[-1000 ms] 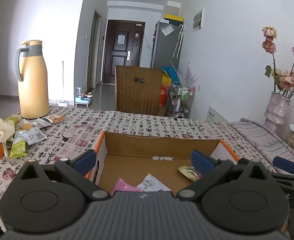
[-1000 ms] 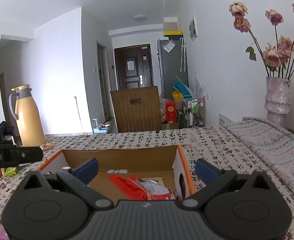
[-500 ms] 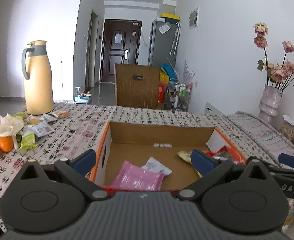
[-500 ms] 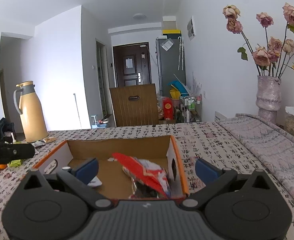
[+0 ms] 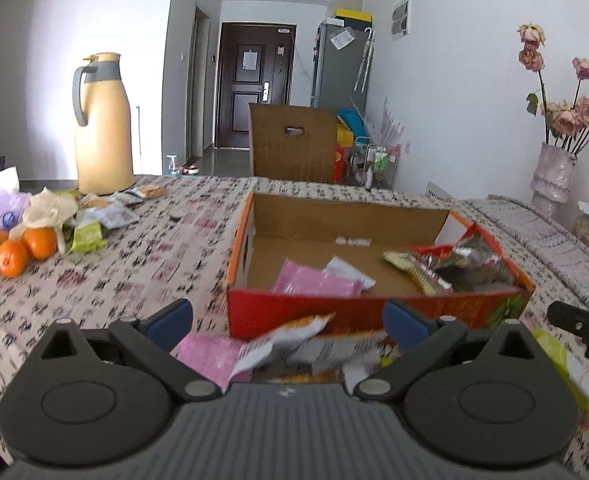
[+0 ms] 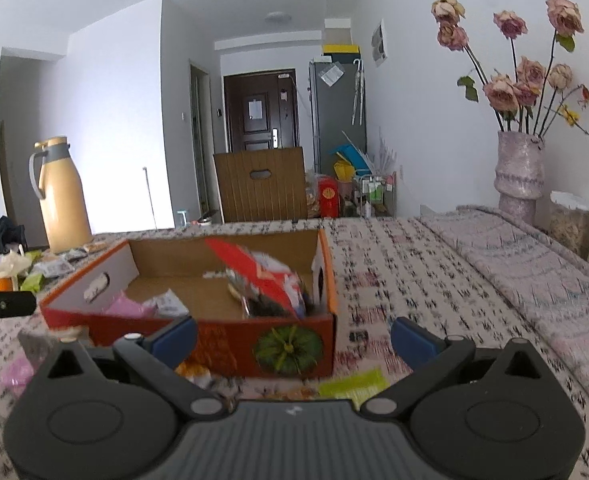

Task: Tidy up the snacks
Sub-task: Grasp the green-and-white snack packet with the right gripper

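Left gripper (image 5: 288,318): fingers spread wide, nothing between them. Right gripper (image 6: 294,336): likewise spread, grasping nothing.

Landmark: orange cardboard box (image 5: 378,312) on the patterned tablecloth (image 5: 134,272).

Just in front of the box, beneath the left gripper: loose snack packets (image 5: 294,340), among them a pink packet (image 5: 214,356) and an orange-and-white one, overlapping. Front right of the box: a green packet (image 6: 352,386) flat on the cloth, below the right gripper. Inside the box: a pink packet (image 5: 316,282) and a white one toward the near wall, a red foil bag (image 6: 270,280) propped against the right wall. Well to the left of the box: more packets (image 5: 94,220), oranges (image 5: 18,250) and a tan thermos jug (image 5: 100,124). Well to the right of the box: a vase of dried roses (image 6: 520,176).

Risks, as judged from present positions:
- Double pick from the overlapping pile in front of the box; cause: packets layered, edges blurred, no single edge clearly presented.
- Slip on closing; cause: thin, glossy, flat film lying flush on soft cloth.
- Cloth pinched with a packet, dragging the box; cause: fingers low over fabric.
- Collision between grippers; cause: both working close in front of the box.
- Red foil bag toppled or crushed by further drops at the right wall.
- Box nudged by an approach over its near wall.
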Demonstrator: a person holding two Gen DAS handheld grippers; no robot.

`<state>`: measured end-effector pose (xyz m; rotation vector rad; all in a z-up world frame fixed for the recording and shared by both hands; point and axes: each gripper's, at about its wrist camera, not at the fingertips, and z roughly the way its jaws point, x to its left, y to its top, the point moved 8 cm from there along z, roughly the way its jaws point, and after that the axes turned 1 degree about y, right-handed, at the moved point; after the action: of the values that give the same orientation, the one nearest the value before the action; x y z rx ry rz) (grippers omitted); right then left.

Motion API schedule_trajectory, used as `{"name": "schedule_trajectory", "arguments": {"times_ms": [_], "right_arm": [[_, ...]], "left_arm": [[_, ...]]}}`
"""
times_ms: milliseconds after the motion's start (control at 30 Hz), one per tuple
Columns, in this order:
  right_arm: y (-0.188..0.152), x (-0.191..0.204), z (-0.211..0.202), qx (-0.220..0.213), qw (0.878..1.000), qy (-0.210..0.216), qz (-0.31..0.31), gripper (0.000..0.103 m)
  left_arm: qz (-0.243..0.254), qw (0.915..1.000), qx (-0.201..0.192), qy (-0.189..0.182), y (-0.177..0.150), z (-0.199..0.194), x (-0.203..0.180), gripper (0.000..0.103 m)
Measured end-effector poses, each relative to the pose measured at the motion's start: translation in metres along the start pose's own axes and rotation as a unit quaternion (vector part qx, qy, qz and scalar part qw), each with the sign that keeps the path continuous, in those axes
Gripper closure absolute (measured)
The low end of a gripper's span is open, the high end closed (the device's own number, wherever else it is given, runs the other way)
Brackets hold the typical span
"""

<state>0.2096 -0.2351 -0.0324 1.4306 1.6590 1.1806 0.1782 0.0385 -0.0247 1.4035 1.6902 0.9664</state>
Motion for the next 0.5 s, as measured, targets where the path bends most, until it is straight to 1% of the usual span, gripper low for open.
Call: {"name": "schedule_trajectory", "arguments": {"times_ms": [300, 500], "right_arm": [[-0.033, -0.018, -0.006, 0.023, 1.000, -0.018, 0.008, 0.000], [-0.042, -0.031, -0.005, 0.033, 0.999, -0.032, 0.022, 0.000]], "left_arm": [[0.009, 0.9996, 0.023, 0.011, -0.035, 0.005, 0.009, 0.000], [0.006, 0.9999, 0.010, 0.008, -0.040, 0.007, 0.011, 0.000]]}}
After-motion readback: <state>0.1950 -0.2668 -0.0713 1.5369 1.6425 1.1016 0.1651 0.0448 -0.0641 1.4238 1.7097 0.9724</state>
